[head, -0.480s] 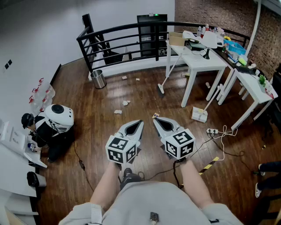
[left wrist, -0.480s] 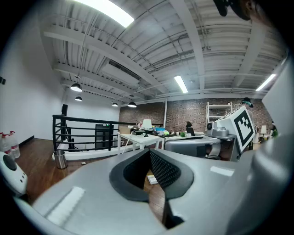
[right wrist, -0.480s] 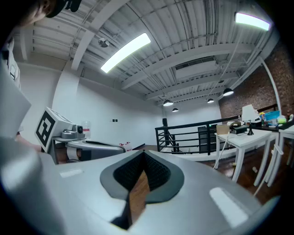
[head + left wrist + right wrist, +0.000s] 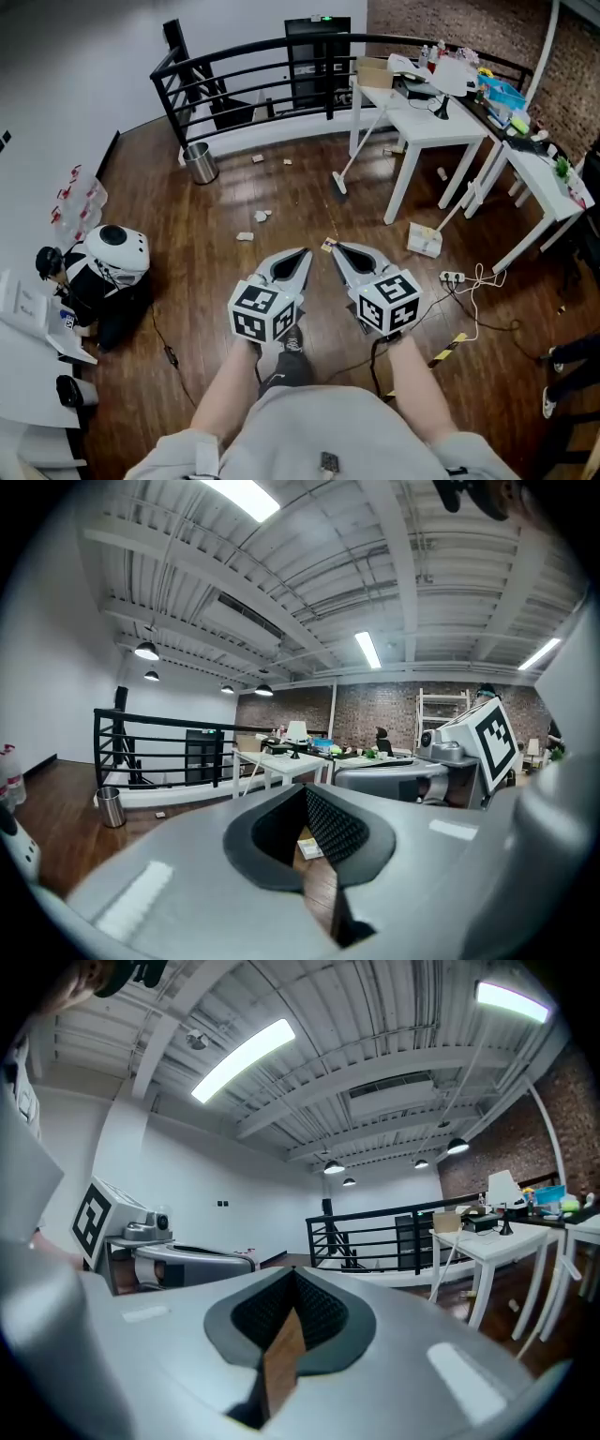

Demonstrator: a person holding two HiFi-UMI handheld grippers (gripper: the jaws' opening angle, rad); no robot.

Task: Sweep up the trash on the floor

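Observation:
Scraps of trash lie on the dark wood floor: two pale pieces [image 4: 245, 236] [image 4: 262, 216] ahead of the grippers, a small one [image 4: 329, 246] by the right tip, and more near the railing [image 4: 257, 158]. A broom [image 4: 338, 183] leans on the white table [image 4: 422, 127]. A white dustpan [image 4: 425, 240] stands by the table leg. My left gripper [image 4: 302, 251] [image 4: 305, 787] and right gripper [image 4: 336, 246] [image 4: 292, 1275] are held side by side at waist height, both shut and empty.
A metal bin [image 4: 200, 163] stands by the black railing [image 4: 244, 70]. A white helmet-like object [image 4: 117, 248] and a desk are at the left. A power strip with cables [image 4: 453, 277] lies at the right. A second cluttered table [image 4: 544, 183] stands far right.
The person has taken a small step, so the floor has shifted slightly in the head view. Both grippers stay side by side and shut.

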